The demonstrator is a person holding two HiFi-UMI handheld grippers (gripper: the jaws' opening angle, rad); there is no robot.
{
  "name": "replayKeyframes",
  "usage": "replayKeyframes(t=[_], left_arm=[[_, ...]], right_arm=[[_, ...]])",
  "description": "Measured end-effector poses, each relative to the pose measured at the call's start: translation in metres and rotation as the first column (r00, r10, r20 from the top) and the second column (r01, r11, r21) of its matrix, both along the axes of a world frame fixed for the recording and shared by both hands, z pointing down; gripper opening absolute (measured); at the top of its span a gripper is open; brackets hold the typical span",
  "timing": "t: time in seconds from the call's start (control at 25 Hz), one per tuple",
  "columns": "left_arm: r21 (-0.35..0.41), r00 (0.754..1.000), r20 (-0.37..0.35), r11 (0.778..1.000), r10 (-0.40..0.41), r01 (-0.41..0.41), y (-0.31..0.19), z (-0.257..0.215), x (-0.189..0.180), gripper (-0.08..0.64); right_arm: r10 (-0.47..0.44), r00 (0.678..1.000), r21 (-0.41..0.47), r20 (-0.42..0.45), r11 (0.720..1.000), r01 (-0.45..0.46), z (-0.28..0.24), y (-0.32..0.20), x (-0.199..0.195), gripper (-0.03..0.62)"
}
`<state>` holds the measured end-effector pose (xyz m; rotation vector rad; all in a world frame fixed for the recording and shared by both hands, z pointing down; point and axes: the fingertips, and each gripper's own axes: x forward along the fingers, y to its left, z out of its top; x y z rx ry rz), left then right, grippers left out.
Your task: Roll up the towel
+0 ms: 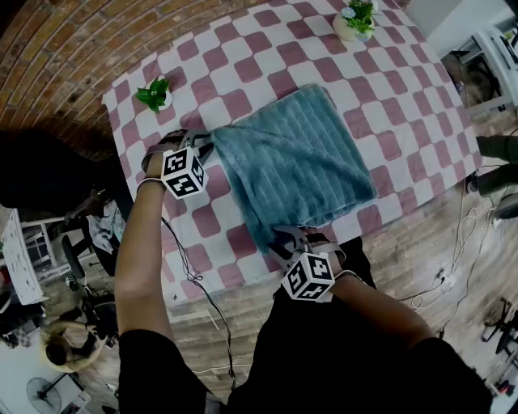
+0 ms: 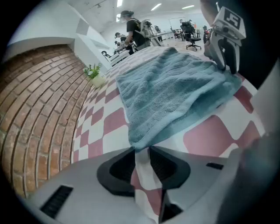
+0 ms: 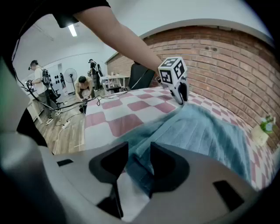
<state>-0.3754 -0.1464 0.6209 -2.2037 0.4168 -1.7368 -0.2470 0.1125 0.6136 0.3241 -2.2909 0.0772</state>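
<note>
Towel (image 1: 299, 154) on checkered table (image 1: 267, 57), brick wall (image 1: 65, 48)

Open tabletop (image 1: 267, 48) beyond and to the right of the towel (image 1: 299, 154), easy to pass. Obstacles: small plant (image 1: 154, 95) near its left corner, second plant (image 1: 356, 18) at the far edge by the brick wall (image 1: 81, 48).

Grey left gripper (image 1: 205, 143), right gripper (image 1: 281, 239), marker cubes (image 1: 184, 172); black shirt (image 1: 324, 364).

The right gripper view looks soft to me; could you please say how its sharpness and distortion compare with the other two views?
Right gripper view: towel by the jaws smeared, brick wall curved. Left gripper view: towel weave crisp, corners dark. Head view: sharp, evenly lit, table edges bowed.
</note>
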Motion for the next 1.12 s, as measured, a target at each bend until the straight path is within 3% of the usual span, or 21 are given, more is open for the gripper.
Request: replayKeyframes(t=[0.2, 0.48, 0.68, 0.84, 0.88, 0.96, 1.04, 1.12], left_arm=[[-0.025, 0.999, 0.0, 0.999, 0.037, -0.037, 0.004, 0.003, 0.0, 0.075], [-0.005, 0.999, 0.007, 0.999, 0.051, -0.051, 0.002, 0.003, 0.0, 0.02], [0.016, 0.999, -0.002, 0.999, 0.041, -0.041, 0.002, -0.004, -0.004, -0.002], [0.011, 1.0, -0.007, 1.0, -0.016, 0.016, 0.01, -0.004, -0.015, 0.006], [0.014, 0.998, -0.023, 0.999, -0.052, 0.052, 0.012, -0.006, -0.019, 0.05], [0.026, 0.981, -0.113, 0.986, -0.16, 0.164, 0.019, -0.018, -0.025, 0.14], [0.035, 0.933, -0.254, 0.962, -0.254, 0.272, 0.036, -0.039, -0.021, 0.168], [0.033, 0.881, -0.365, 0.942, -0.3, 0.334, 0.065, -0.058, -0.007, 0.18]], right_arm=[[0.103, 0.995, -0.105, 0.008, 0.989, -0.101, 0.009, -0.01, 0.003, 0.08], [0.097, 0.992, -0.113, 0.086, 0.99, -0.087, -0.032, -0.01, -0.002, 0.035], [0.013, 0.986, -0.122, 0.166, 0.993, 0.007, -0.067, 0.01, -0.026, 0.032], [-0.121, 0.99, -0.166, 0.078, 0.977, 0.132, -0.037, 0.043, -0.031, 0.049], [-0.15, 0.986, -0.169, 0.07, 0.972, 0.16, -0.032, 0.049, -0.03, 0.088], [-0.174, 0.978, -0.137, 0.111, 0.972, 0.189, -0.037, 0.049, -0.026, 0.207], [-0.154, 0.972, -0.067, 0.179, 0.983, 0.169, -0.054, 0.036, -0.012, 0.209], [-0.125, 0.969, -0.009, 0.212, 0.992, 0.13, -0.066, 0.018, 0.015, 0.209]])
